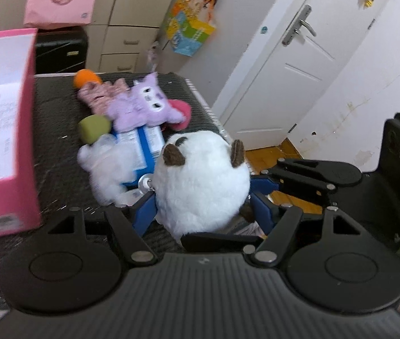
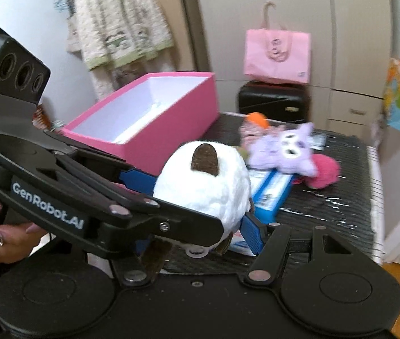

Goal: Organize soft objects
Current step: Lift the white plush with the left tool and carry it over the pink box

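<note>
White plush toy (image 1: 200, 180) sat clamped between both the left claw (image 1: 202, 206) and right claw (image 2: 200, 226), above the table (image 1: 56, 130).

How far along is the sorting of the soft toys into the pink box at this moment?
Done: nothing visible; what shows of the pink box looks empty. In hand: the white plush is held between the left gripper and right gripper, both shut on it. Left: the purple plush, pink ball, orange ball and green ball lie on the table.
</note>
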